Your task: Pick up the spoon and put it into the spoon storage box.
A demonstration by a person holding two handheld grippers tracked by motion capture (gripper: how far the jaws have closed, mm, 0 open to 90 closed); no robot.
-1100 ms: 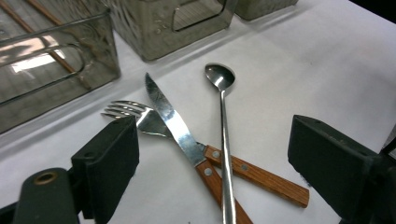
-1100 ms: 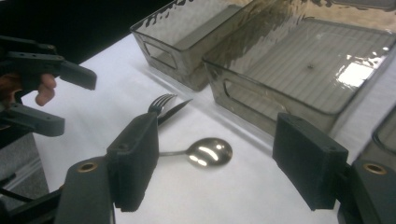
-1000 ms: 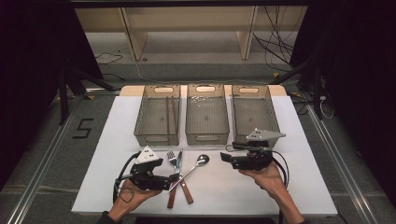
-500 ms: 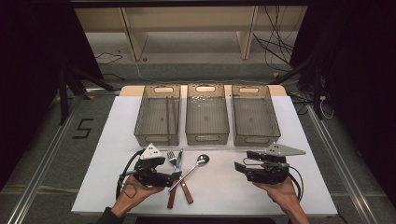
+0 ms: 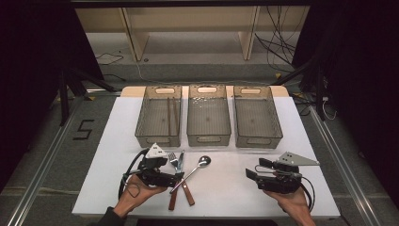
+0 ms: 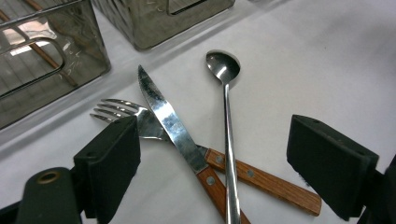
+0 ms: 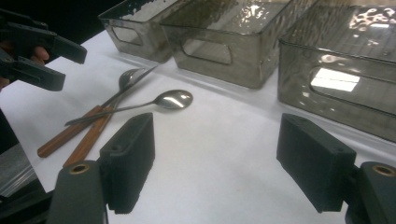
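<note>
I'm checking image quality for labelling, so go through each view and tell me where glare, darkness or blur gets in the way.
High view: the white table is evenly lit, the surroundings fall to black, and the picture is soft. Left gripper view: sharp on the knife and spoon, bright reflections on the blade, jaws blurred. Right gripper view: strong glare on the bins, with the cutlery dimmer.

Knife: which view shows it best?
Left gripper view: the knife lies close between the open jaws, its blade crossing the fork, with the spoon alongside. In the high view it is small beside the left gripper; in the right gripper view it is distant and overlapped.
</note>
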